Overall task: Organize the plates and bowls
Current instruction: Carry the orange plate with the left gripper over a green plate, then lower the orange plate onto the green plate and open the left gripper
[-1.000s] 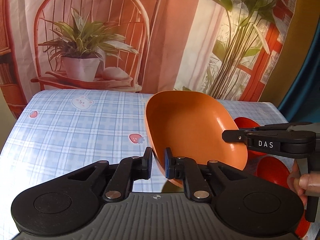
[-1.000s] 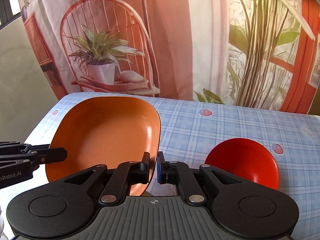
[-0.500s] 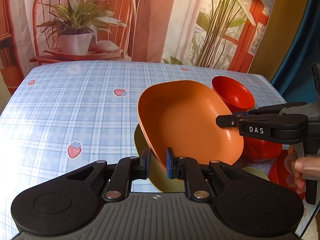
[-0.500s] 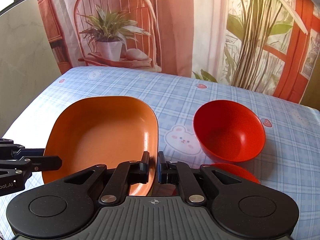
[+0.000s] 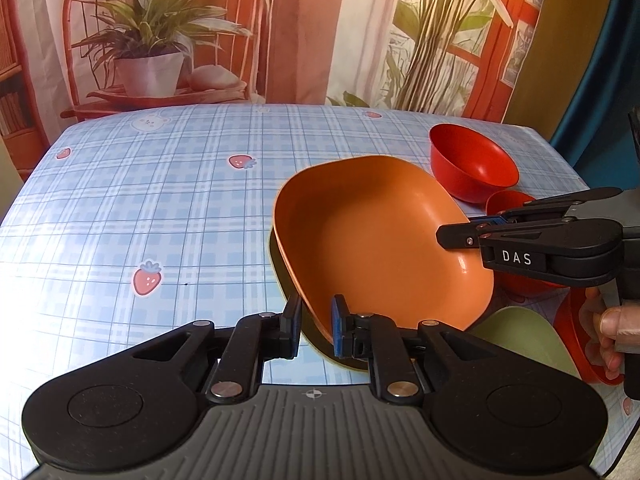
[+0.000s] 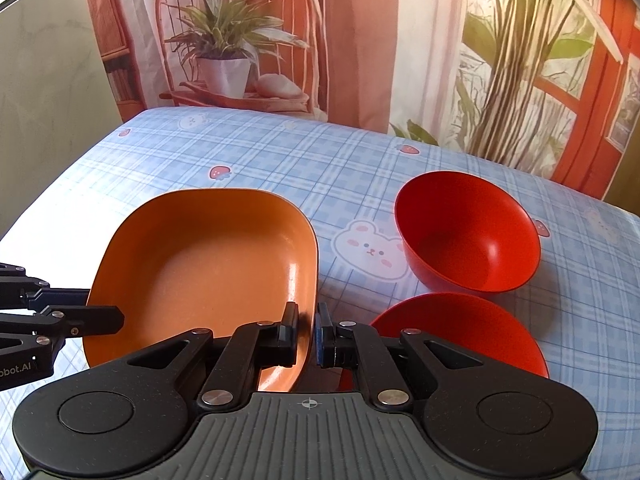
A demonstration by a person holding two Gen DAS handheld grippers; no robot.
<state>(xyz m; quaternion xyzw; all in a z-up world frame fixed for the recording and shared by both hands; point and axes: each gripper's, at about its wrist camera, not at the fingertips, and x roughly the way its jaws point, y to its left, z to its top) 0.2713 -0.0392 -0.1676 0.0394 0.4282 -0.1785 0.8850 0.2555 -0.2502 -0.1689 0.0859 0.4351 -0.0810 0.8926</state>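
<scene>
An orange squarish plate (image 5: 380, 240) is held low over the table by both grippers. My left gripper (image 5: 316, 326) is shut on its near-left rim. My right gripper (image 6: 307, 334) is shut on its right rim; it also shows in the left wrist view (image 5: 456, 234) and the plate in the right wrist view (image 6: 200, 264). An olive plate (image 5: 280, 272) lies directly under the orange one, mostly hidden. A deep red bowl (image 6: 468, 232) stands to the right, with another red bowl (image 6: 460, 328) in front of it.
A light green plate (image 5: 524, 336) and a red dish (image 5: 580, 328) lie at the table's right front. The table (image 5: 140, 208) has a blue checked cloth. A printed backdrop (image 5: 280, 28) hangs behind the far edge.
Both grippers have lowered the orange plate from a raised, tilted position down towards the olive plate. The view has tipped down onto the table.
</scene>
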